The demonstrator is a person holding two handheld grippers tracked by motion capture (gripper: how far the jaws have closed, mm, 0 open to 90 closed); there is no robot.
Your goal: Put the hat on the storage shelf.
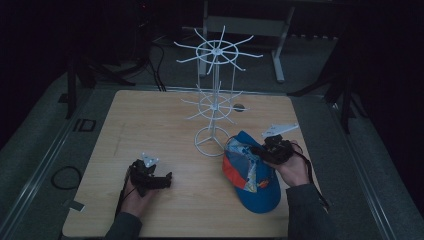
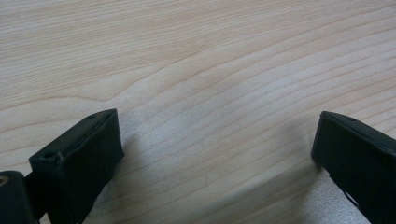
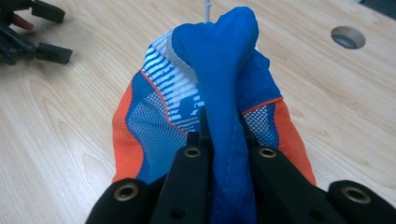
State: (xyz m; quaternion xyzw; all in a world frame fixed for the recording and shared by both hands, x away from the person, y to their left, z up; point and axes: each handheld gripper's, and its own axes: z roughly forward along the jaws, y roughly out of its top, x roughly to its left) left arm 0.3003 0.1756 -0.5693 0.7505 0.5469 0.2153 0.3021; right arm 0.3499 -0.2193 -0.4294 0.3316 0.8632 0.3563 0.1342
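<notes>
A blue cap (image 1: 252,180) with orange and white mesh panels lies on the right side of the wooden table (image 1: 150,120), partly lifted at its near edge. My right gripper (image 1: 261,150) is shut on a fold of the cap's blue fabric (image 3: 224,93), and the right gripper (image 3: 227,140) has its jaws pressed against both sides of the fold. My left gripper (image 1: 167,179) rests low at the front left. The left gripper (image 2: 217,135) is open, with bare wood between its jaws.
A white wire display stand (image 1: 215,100) with two tiers of spoke hooks rises from a round base at the table's middle, just left of the cap. A round hole (image 1: 239,107) sits in the tabletop behind it. Dark floor and cables surround the table.
</notes>
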